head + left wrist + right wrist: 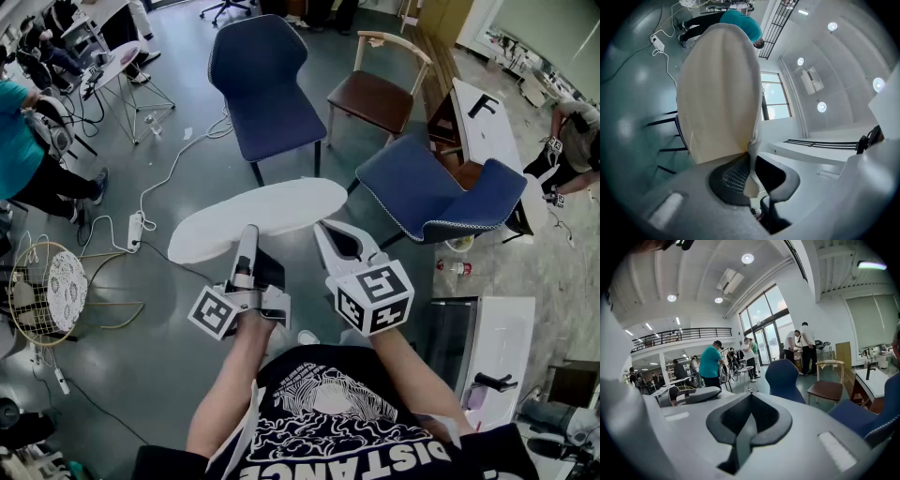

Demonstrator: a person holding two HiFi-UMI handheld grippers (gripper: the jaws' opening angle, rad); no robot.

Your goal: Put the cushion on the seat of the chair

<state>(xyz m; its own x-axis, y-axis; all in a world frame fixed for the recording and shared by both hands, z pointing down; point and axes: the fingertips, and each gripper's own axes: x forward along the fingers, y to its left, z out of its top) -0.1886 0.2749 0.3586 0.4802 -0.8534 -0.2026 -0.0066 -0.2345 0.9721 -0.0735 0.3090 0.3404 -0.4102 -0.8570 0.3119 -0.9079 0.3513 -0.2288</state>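
At the far left of the head view a person in a teal top (19,141) is seen beside a round wire frame (42,291), and a white power strip (134,232) with its cable is laid on the grey floor (141,375). Next to that, the white cushion (262,217) is held flat in the air above the floor, in front of the chairs and on none of their seats. Its near edge is pinched by the left gripper (247,232). In the left gripper view (750,159) the jaws are seen closed on a thin fold of that edge, and the pale cushion (717,89) is spread out beyond them. Behind the cushion a dark blue chair (267,84) is set with its seat bare. The right gripper (328,230) is held just beside the cushion's right part. In its own view (747,420) the jaws are brought together with nothing caught between them. Further right a wooden chair (375,94) with a brown seat is placed. A second blue chair (441,192) with pale stitching along its edge is found near the cushion's right end, apart from it. A white table (487,131) is set at the right edge.
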